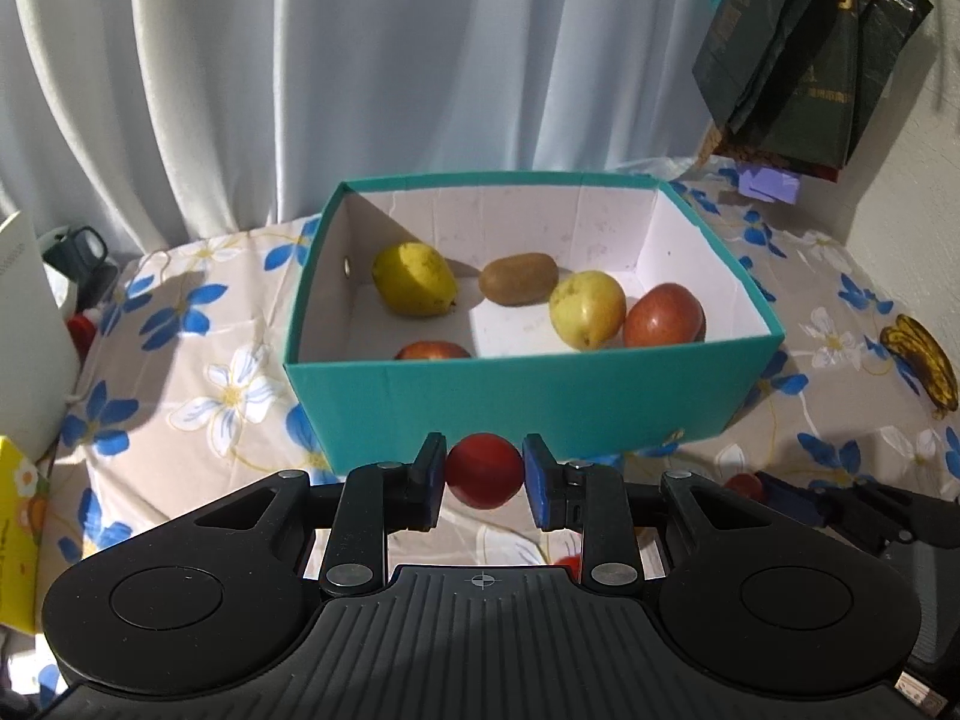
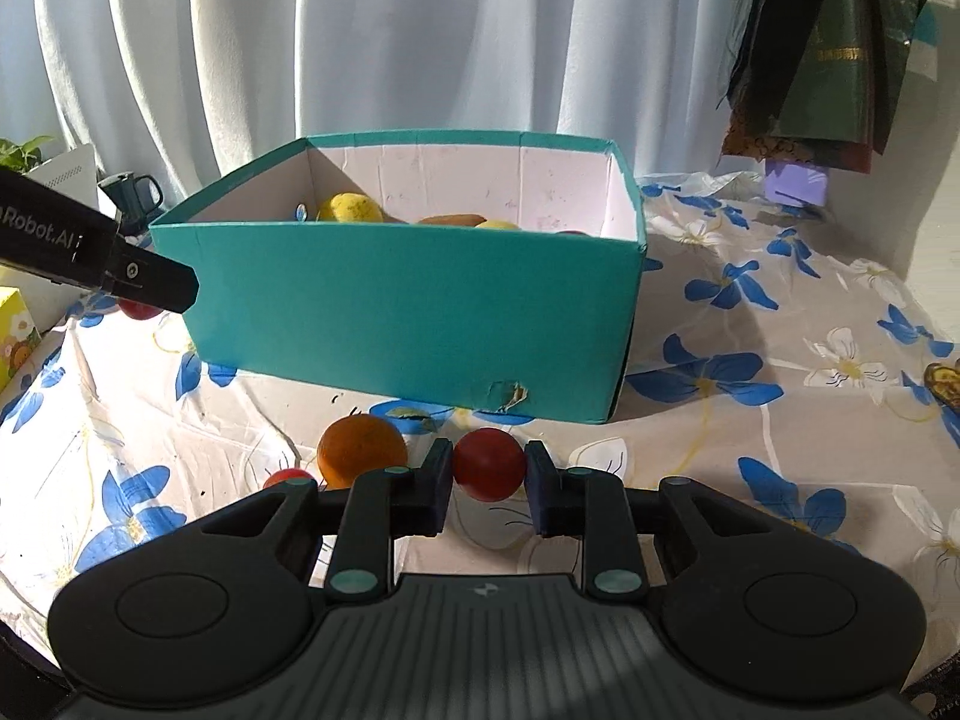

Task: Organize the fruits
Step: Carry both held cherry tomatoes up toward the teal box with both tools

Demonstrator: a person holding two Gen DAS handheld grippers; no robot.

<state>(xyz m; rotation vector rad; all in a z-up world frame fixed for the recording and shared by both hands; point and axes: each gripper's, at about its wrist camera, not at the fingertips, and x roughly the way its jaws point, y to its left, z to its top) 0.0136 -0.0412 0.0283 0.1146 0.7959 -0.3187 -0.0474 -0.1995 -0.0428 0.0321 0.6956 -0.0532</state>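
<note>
A teal box (image 1: 516, 402) stands on the flowered tablecloth and holds a yellow pear (image 1: 414, 279), a kiwi (image 1: 519, 279), a yellow apple (image 1: 587, 309) and two red apples (image 1: 663, 315). My left gripper (image 1: 485, 471) is shut on a small red fruit (image 1: 483, 471), held just in front of the box's near wall. My right gripper (image 2: 489, 467) is shut on another small red fruit (image 2: 489, 463), low over the cloth before the box (image 2: 420, 312). An orange (image 2: 362, 449) and a small red fruit (image 2: 288, 477) lie on the cloth to its left.
A blackened banana (image 1: 921, 369) lies on the cloth at the right. A white appliance (image 1: 24, 324) and a yellow carton (image 1: 18, 534) stand at the left edge. Curtains hang behind the table; dark bags (image 1: 810, 54) hang at upper right.
</note>
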